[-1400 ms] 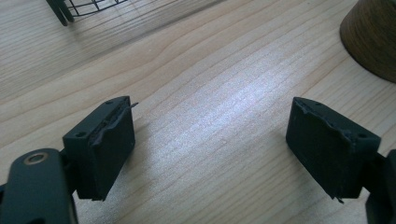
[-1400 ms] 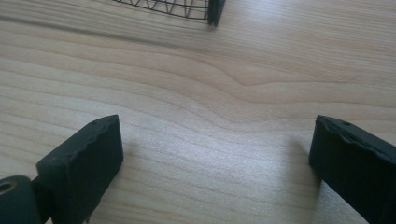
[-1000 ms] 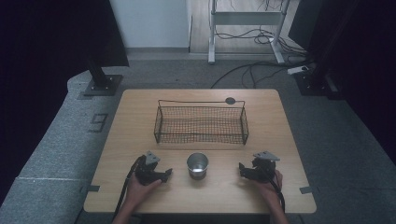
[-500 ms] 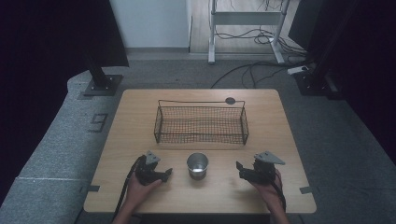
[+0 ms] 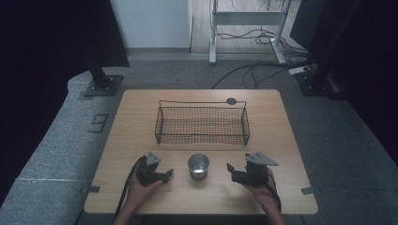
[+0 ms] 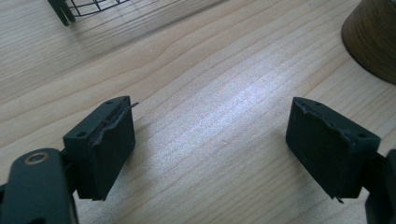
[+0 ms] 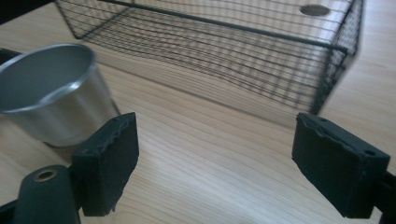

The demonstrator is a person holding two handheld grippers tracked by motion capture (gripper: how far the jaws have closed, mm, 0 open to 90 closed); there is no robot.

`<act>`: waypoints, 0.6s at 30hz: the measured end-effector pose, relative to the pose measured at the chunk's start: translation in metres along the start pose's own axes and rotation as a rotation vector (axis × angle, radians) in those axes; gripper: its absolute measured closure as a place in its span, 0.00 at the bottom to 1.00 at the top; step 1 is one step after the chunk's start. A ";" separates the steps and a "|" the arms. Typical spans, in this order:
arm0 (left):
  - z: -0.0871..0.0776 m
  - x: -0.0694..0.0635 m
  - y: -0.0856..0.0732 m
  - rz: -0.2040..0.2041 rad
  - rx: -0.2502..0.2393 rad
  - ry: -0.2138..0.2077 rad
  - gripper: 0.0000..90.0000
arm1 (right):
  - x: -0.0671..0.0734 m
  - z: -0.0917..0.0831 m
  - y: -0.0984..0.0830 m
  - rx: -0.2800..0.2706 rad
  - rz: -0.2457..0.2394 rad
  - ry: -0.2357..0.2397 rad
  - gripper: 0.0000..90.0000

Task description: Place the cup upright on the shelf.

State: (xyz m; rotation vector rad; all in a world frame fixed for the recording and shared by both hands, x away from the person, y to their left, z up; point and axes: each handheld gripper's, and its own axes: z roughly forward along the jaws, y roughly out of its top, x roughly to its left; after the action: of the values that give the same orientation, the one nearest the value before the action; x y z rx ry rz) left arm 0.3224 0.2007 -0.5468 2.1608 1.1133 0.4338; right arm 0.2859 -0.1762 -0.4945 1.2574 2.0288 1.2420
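A small shiny metal cup (image 5: pixel 198 166) stands upright near the front middle of the wooden table (image 5: pixel 281 122), just in front of a black wire basket (image 5: pixel 202 123). My left gripper (image 5: pixel 165 174) rests left of the cup, open, jaws wide with bare wood between them (image 6: pixel 210 140). The cup's reflective side (image 6: pixel 373 37) shows at the upper right of the left gripper view. My right gripper (image 5: pixel 230 169) sits right of the cup, open and holding nothing (image 7: pixel 215 158). In the right gripper view the cup (image 7: pixel 51 93) is beyond its left jaw, and the basket (image 7: pixel 224 51) lies ahead.
A small dark round disc (image 5: pixel 231 101) lies on the table behind the basket's far right corner. The basket holds nothing. Dark stands and cables sit on the grey floor beyond the table's far edge.
My right gripper has shifted slightly left toward the cup and a little nearer the front edge. The left gripper and the cup have stayed put.
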 end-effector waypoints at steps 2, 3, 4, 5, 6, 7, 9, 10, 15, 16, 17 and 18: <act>0.000 0.000 0.000 0.000 0.000 0.000 0.17 | 0.002 0.000 0.001 -0.001 -0.003 0.009 0.16; 0.000 0.000 0.000 0.000 0.000 0.000 0.17 | 0.006 0.000 0.003 -0.006 -0.007 0.021 0.16; 0.000 0.000 0.000 0.000 0.000 0.000 0.17 | 0.006 0.000 0.003 -0.006 -0.007 0.021 0.16; 0.000 0.000 0.000 0.000 0.000 0.000 0.17 | 0.008 0.000 0.004 -0.011 -0.006 0.028 0.16; 0.000 0.000 0.000 0.000 0.000 0.000 0.17 | 0.010 0.001 0.005 -0.014 -0.005 0.038 0.16; 0.000 0.000 0.000 0.000 0.000 -0.001 0.17 | 0.012 0.001 0.006 -0.014 -0.008 0.046 0.16; 0.000 0.000 0.000 0.000 0.000 0.000 0.17 | 0.018 0.002 0.008 -0.015 -0.013 0.068 0.16; 0.000 0.000 0.000 0.000 0.000 0.000 0.17 | 0.018 0.002 0.008 -0.015 -0.013 0.068 0.16; 0.000 0.000 0.000 0.000 0.000 0.000 0.17 | 0.025 0.001 0.012 -0.028 -0.024 0.086 0.16; 0.000 0.000 0.000 -0.001 -0.001 0.000 0.17 | 0.026 0.001 0.012 -0.029 -0.025 0.089 0.16; 0.000 0.000 0.000 -0.001 -0.001 -0.001 0.17 | 0.028 0.000 0.013 -0.031 -0.027 0.094 0.16; 0.000 0.000 0.000 -0.002 -0.001 -0.001 0.17 | 0.029 0.001 0.013 -0.033 -0.029 0.096 0.16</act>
State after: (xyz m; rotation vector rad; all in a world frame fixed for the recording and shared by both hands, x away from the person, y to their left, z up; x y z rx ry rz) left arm 0.3223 0.2006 -0.5469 2.1585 1.1141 0.4329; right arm 0.2786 -0.1485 -0.4809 1.1702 2.0768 1.3407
